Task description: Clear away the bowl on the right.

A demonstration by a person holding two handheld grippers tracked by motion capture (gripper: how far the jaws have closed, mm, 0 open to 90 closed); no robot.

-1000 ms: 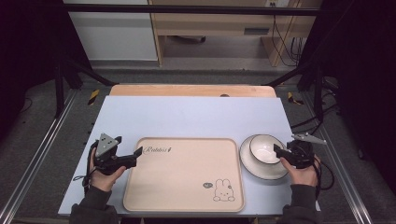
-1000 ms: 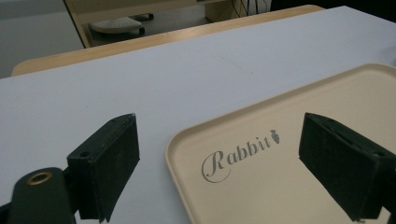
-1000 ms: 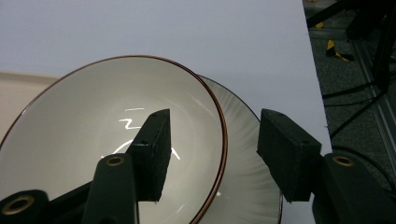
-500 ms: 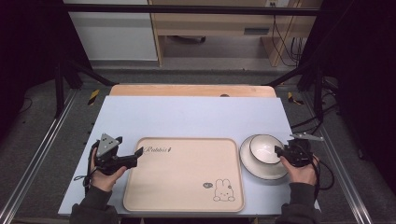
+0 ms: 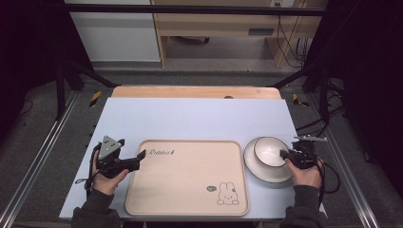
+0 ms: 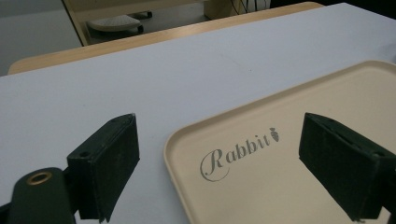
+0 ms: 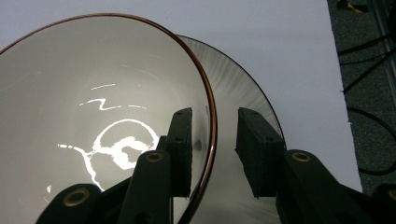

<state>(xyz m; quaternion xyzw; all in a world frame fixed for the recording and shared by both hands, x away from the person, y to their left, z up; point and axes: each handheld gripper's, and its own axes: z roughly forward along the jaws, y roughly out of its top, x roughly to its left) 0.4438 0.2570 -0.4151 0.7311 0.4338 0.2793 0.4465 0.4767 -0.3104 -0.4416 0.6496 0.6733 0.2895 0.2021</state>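
A white bowl (image 5: pixel 268 152) with a thin brown rim stands on a white plate (image 5: pixel 264 176) at the table's right. My right gripper (image 5: pixel 284 154) is open at the bowl's right side. In the right gripper view its jaws straddle the bowl's (image 7: pixel 93 93) rim, one inside and one outside over the plate (image 7: pixel 243 88), with gaps on both sides of the rim; right gripper (image 7: pixel 214 135). A beige tray (image 5: pixel 187 190) printed with "Rabbit" and a bunny lies in the middle. My left gripper (image 5: pixel 140 159) is open at the tray's (image 6: pixel 289 116) far left corner; left gripper (image 6: pixel 224 149).
The light blue table top (image 5: pixel 190 118) stretches bare behind the tray, with a wooden strip (image 5: pixel 195 91) along its far edge. Dark frame posts and cables (image 5: pixel 328 118) stand to the right, off the table.
My right gripper has edged slightly left, so its jaws now sit over the bowl's rim. The left gripper has hardly moved.
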